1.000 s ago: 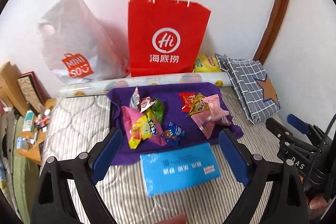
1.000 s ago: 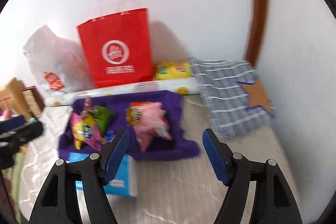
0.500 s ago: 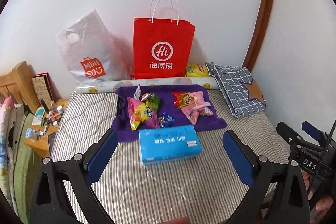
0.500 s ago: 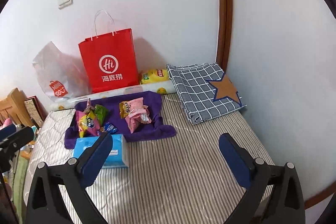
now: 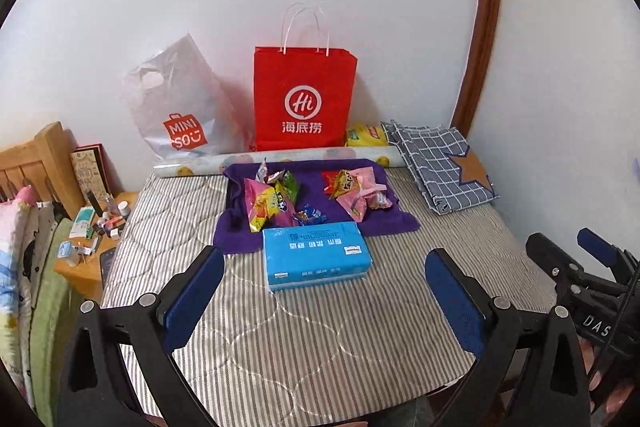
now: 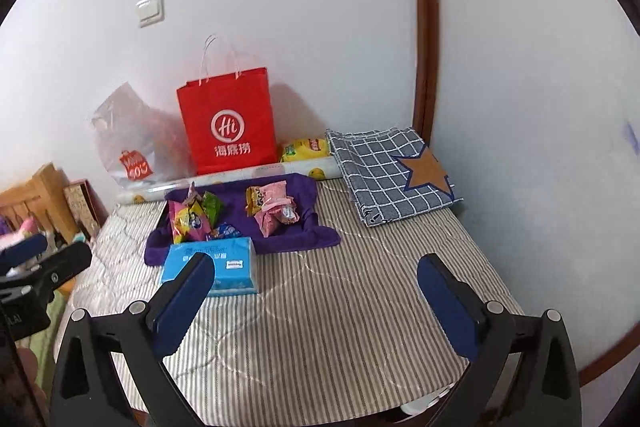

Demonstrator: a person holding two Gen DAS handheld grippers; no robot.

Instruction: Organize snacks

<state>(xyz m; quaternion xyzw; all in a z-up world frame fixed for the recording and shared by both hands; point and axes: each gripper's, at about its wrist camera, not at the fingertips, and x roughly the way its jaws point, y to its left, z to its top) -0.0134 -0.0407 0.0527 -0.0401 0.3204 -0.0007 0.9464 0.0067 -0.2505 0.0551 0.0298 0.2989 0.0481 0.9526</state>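
Note:
Several snack packets lie on a purple cloth [image 5: 312,167] on the striped mattress: a left pile [image 5: 270,199] of pink, yellow and green packs, and a right pile [image 5: 358,193] with pink packs. They also show in the right wrist view [image 6: 192,217] [image 6: 272,207]. A blue tissue pack [image 5: 316,253] lies in front of the cloth. My left gripper [image 5: 324,295] is open and empty, well back from the snacks. My right gripper [image 6: 316,301] is open and empty, near the mattress front edge.
A red paper bag [image 5: 304,99] and a clear Miniso plastic bag [image 5: 180,107] stand against the wall. A yellow pack [image 5: 366,135], a rolled sheet [image 5: 280,161] and a folded checked cloth [image 5: 440,167] lie behind and right. A cluttered bedside stand [image 5: 96,239] is left.
Both grippers have pulled back and up from the snacks; the whole mattress and the wall switch have come into view. Both stay open and empty. Nothing on the mattress moved.

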